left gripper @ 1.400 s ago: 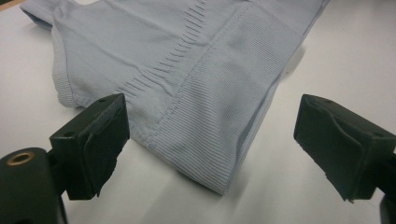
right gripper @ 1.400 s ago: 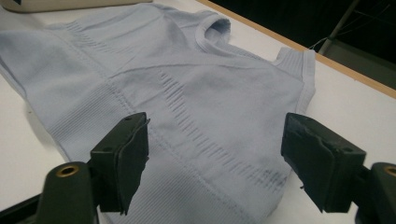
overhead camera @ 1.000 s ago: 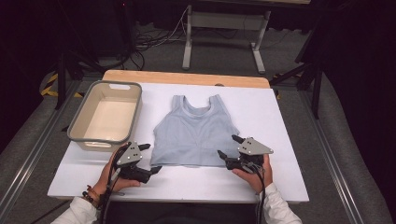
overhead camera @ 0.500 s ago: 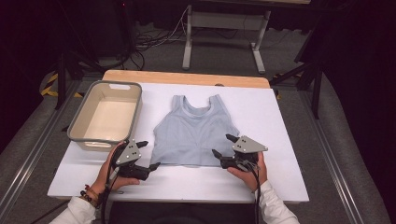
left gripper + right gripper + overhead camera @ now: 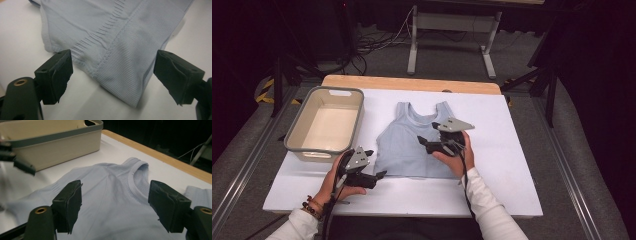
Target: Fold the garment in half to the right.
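Note:
A pale blue tank top lies flat on the white table, neck toward the far side. My left gripper rests at its near left hem corner. In the left gripper view the ribbed hem corner lies between the jaws of that gripper; they have just been closing a little, and the pads stand clear of the cloth. My right gripper hovers over the garment's right half, open, pointing left. In the right gripper view its jaws frame the neckline with nothing gripped.
A beige basket with a grey rim stands empty at the left of the table, also seen in the right gripper view. White table surface is bare to the right of the garment. A wooden edge runs along the far side.
My right gripper has moved from the garment's near right hem up and leftward over its middle. The left gripper has stayed at the near left corner.

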Demonstrator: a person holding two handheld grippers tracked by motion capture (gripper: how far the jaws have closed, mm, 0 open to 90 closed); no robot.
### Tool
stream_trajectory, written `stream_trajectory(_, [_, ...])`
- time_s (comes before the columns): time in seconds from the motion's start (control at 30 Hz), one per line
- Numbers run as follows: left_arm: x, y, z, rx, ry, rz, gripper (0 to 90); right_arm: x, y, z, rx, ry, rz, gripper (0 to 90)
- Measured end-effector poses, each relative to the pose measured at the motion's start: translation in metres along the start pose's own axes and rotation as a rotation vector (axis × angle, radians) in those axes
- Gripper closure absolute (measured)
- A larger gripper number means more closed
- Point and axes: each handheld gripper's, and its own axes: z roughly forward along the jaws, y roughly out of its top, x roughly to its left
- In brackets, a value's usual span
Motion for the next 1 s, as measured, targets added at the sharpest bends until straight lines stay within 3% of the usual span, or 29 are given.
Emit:
stream_trajectory(0.1, [0.002,0.001,0.005,-0.001,-0.03,-0.02,16.8,-0.004,0.011,0.029,0.052,0.009,0.014,27.7])
stream_trajectory(0.2, [0.003,0.001,0.013,0.038,-0.037,-0.021,20.6,-0.012,0.028,0.059,0.098,0.005,0.047,29.5])
stream_trajectory(0.23, [0.003,0.001,0.013,0.038,-0.037,-0.021,22.5,-0.012,0.028,0.059,0.098,0.005,0.047,29.5])
stream_trajectory(0.33, [0.004,0.001,0.018,0.081,-0.058,-0.02,27.3,-0.012,0.043,0.081,0.12,0.006,0.054,35.0])
stream_trajectory(0.4, [0.004,0.001,0.017,0.095,-0.056,0.001,30.3,-0.013,0.049,0.095,0.13,0.005,0.051,39.2])
stream_trajectory(0.53, [0.01,0.0,0.017,0.109,-0.082,-0.032,32.9,-0.017,0.052,0.123,0.181,-0.026,0.032,38.2])
stream_trajectory(0.57, [0.01,0.0,0.018,0.11,-0.087,-0.039,33.3,-0.02,0.051,0.136,0.216,-0.033,0.05,37.7])
stream_trajectory(0.67, [0.012,0.0,0.017,0.13,-0.101,-0.061,32.9,-0.022,0.051,0.146,0.229,-0.048,0.066,36.0])
stream_trajectory(0.7, [0.011,0.0,0.017,0.132,-0.103,-0.063,33.8,-0.024,0.05,0.156,0.244,-0.041,0.107,36.3])
stream_trajectory(0.77, [0.011,0.0,0.016,0.135,-0.107,-0.055,34.8,-0.024,0.05,0.16,0.255,-0.045,0.119,35.9])
stream_trajectory(0.9, [0.01,0.0,0.015,0.136,-0.119,-0.048,44.1,-0.024,0.042,0.182,0.381,-0.07,0.099,39.5])
stream_trajectory(1.0, [0.009,0.0,0.014,0.132,-0.135,-0.046,50.7,-0.027,0.038,0.186,0.412,-0.073,0.126,42.0])
